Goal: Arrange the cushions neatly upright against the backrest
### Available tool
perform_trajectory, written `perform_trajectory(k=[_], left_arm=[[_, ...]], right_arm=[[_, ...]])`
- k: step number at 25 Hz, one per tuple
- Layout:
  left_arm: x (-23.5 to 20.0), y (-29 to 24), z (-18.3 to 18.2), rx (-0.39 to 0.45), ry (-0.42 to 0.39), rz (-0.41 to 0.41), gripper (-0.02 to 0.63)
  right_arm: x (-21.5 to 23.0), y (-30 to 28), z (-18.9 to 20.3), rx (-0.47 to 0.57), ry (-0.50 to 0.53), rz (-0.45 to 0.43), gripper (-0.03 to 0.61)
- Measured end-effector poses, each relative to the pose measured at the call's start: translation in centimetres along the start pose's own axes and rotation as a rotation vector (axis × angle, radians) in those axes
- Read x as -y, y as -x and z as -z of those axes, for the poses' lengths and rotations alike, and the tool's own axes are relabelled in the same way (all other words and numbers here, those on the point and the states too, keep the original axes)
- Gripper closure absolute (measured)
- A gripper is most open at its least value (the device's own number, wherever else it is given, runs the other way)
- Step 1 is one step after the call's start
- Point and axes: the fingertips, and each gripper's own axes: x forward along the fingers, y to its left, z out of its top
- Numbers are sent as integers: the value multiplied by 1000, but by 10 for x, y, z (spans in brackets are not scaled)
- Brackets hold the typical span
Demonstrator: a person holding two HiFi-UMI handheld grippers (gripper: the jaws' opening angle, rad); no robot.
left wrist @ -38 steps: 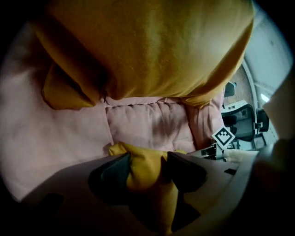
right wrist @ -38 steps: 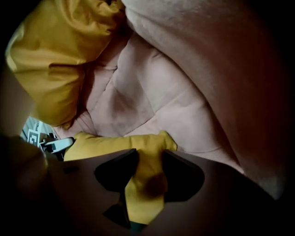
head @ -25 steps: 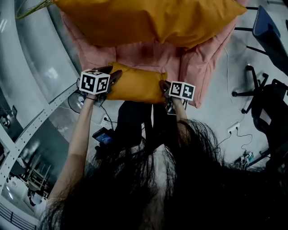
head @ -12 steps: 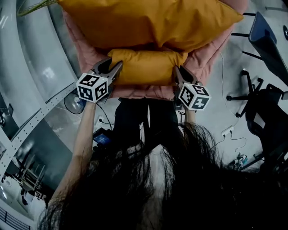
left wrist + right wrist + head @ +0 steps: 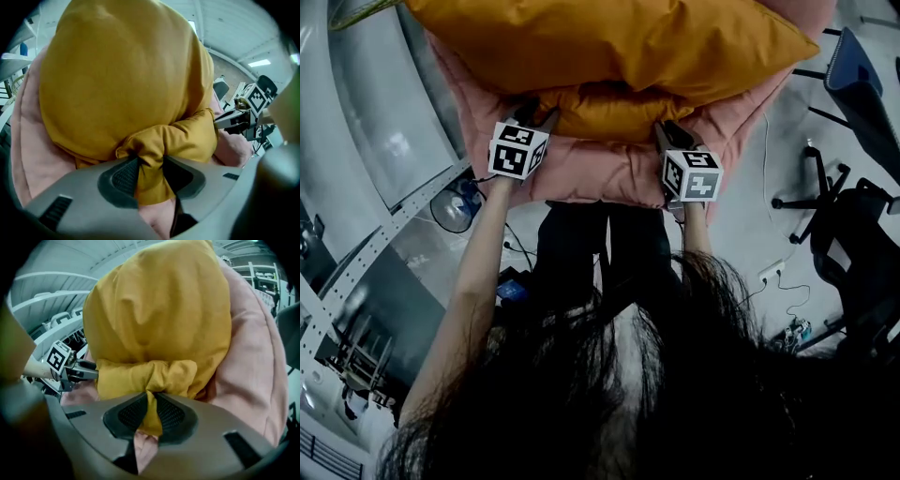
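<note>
**Small cushion pinched at both ends**

I've got the small cushion [image 5: 614, 111] by both ends. Left gripper [image 5: 150, 171]: its fingers clamp a bunched corner of mustard fabric, though the jaws have just eased open a touch with the cloth between them. Right gripper [image 5: 151, 411]: fingers narrow, biting a thin fold of the other corner. The cushion stretches between the two sets of fingers, plump, creased, puckered at each grip. Just beyond the fingertips it tucks under the big cushion [image 5: 609, 42], the same mustard. The pink seat [image 5: 600, 173] lies beneath the fingers.
</note>
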Motion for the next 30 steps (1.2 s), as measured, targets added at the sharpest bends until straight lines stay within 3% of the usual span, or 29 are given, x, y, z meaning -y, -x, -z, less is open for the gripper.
perform_trajectory(k=[7,16,20,24,30], left_arm=[[-15,-32,9,-85,24,-23,439],[-9,-13,22,-44,-8,19,422],[-11,4,29,-64,-1,-12,378],[-10,36,33,-18,110,-82,354],[9,91,24,94,260,-125,354]], right_arm=[[7,-39,1,-105,18,-12,506],[4,-25,14,-98,29,12,485],[4,-16,20,-126,30,38,449],[3,6,27,-134,-17,22,387],[-3,45,11,-85,3,-6,387]])
